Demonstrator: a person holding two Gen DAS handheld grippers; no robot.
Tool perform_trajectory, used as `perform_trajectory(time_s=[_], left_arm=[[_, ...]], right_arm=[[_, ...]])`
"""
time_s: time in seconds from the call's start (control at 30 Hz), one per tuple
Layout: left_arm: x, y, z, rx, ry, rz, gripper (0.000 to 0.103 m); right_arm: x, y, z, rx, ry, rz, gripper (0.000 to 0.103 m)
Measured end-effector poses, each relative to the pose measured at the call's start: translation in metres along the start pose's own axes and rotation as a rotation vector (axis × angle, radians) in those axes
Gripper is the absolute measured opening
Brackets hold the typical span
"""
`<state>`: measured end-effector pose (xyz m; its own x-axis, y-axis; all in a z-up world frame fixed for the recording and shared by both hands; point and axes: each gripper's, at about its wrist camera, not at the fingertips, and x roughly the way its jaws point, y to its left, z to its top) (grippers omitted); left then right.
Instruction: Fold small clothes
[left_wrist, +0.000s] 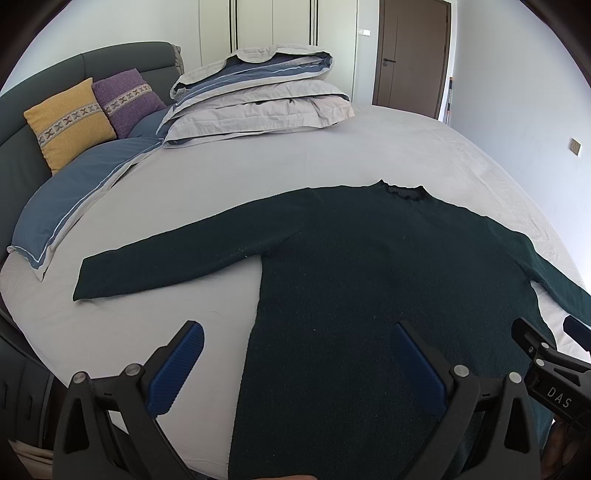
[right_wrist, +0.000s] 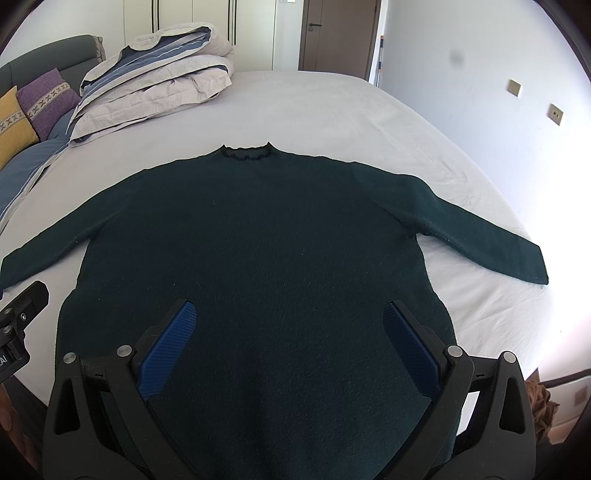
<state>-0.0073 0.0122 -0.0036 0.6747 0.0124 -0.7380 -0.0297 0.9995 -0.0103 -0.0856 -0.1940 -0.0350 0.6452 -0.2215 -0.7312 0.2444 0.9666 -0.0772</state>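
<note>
1. We see a dark green sweater (right_wrist: 258, 229) spread flat on the bed (right_wrist: 332, 107), collar (right_wrist: 245, 152) toward 12 o'clock and both sleeves stretched out to the sides.
2. Our left claw (left_wrist: 299, 354) hovers with its blue pads spread wide, holding nothing; one pad (left_wrist: 177, 369) sits over the bare sheet, the other over the sweater's lower body.
3. Our right claw (right_wrist: 290, 343) is likewise spread wide and empty, both pads over the sweater's hem area.
4. The left sleeve (left_wrist: 166, 266) points toward 9 o'clock, the right sleeve (right_wrist: 480, 232) toward 3 o'clock.
5. A folded duvet (left_wrist: 258, 99) lies at 11 o'clock, with a yellow cushion (left_wrist: 68, 122) and a purple cushion (left_wrist: 127, 99) against the headboard (left_wrist: 110, 62).
6. A brown door (left_wrist: 410, 55) stands at 1 o'clock.
</note>
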Motion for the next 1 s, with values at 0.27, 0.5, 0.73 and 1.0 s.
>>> perform_trajectory(time_s=[0.27,0.5,0.73,1.0], left_arm=[[0.001,-0.001,-0.003,0.0,0.002,-0.001,0.103],[0.004,-0.001,-0.004,-0.004,0.009,-0.004,0.103],[0.014,-0.004,-0.006,-0.028,0.039,-0.011,0.103],[0.033,0.004,-0.006,-0.085,0.066,-0.054,0.103]], right_arm=[[0.004,0.003,-0.006,-0.002,0.005,0.002,0.103],[0.006,0.004,-0.007,-0.004,0.004,-0.002,0.103],[0.015,-0.015,-0.003,0.017,0.016,0.016,0.103],[0.04,-0.157,0.009,0.274,0.032,0.021,0.103]])
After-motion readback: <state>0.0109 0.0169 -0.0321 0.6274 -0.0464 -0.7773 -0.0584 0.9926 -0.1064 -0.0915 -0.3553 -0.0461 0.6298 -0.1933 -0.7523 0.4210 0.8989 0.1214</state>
